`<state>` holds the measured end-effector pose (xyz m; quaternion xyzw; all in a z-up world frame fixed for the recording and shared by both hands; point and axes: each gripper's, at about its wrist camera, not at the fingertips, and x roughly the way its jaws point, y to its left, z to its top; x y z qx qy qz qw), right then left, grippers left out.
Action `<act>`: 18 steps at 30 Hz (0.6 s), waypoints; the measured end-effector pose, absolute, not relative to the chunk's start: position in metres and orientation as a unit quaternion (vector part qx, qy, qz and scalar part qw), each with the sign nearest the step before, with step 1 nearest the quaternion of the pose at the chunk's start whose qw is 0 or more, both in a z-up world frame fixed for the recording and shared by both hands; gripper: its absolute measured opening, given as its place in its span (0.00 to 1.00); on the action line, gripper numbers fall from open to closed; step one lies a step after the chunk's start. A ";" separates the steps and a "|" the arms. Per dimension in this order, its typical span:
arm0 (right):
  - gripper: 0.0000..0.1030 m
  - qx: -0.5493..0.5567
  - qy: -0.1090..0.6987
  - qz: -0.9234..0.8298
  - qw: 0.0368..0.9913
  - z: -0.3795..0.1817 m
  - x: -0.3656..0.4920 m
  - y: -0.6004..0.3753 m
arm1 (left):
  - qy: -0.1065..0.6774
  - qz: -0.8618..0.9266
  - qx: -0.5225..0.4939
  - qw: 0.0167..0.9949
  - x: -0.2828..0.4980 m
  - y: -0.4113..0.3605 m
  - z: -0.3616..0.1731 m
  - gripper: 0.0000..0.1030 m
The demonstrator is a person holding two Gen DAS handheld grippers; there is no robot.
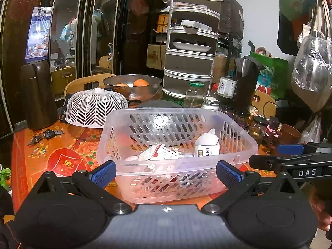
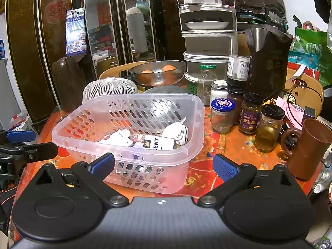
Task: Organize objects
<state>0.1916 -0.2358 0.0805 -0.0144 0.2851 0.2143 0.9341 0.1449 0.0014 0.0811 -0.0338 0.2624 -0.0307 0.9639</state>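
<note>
A clear plastic basket point(image 1: 157, 114) stands on the red patterned table, also in the right wrist view point(image 2: 182, 151). It holds a white box marked "KENT" point(image 2: 159, 142), crumpled white packets point(image 1: 157, 153) and a white pouch point(image 1: 207, 140). My left gripper point(image 1: 166, 173) is open and empty, just in front of the basket's near wall. My right gripper point(image 2: 164, 166) is open and empty, at the basket's near right corner. The right gripper's fingers point(image 1: 290, 149) show at the right edge of the left wrist view.
Several jars point(image 2: 223, 115) and a brown cup point(image 2: 309, 149) stand right of the basket. Behind it are a white mesh food cover point(image 1: 95, 108), a metal bowl with oranges point(image 1: 132, 85), a tiered white rack point(image 1: 191, 62), a brown flask point(image 1: 39, 95) and keys point(image 1: 47, 134).
</note>
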 end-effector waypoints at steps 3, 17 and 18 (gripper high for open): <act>1.00 -0.018 0.285 0.215 0.934 0.081 0.192 -0.235 | 0.263 -0.029 -0.036 0.964 0.146 0.002 0.081 1.00; 1.00 -0.017 0.289 0.215 0.933 0.081 0.195 -0.236 | 0.267 -0.025 -0.041 0.962 0.148 0.005 0.078 1.00; 1.00 -0.017 0.289 0.216 0.933 0.081 0.195 -0.236 | 0.268 -0.026 -0.042 0.962 0.148 0.005 0.077 1.00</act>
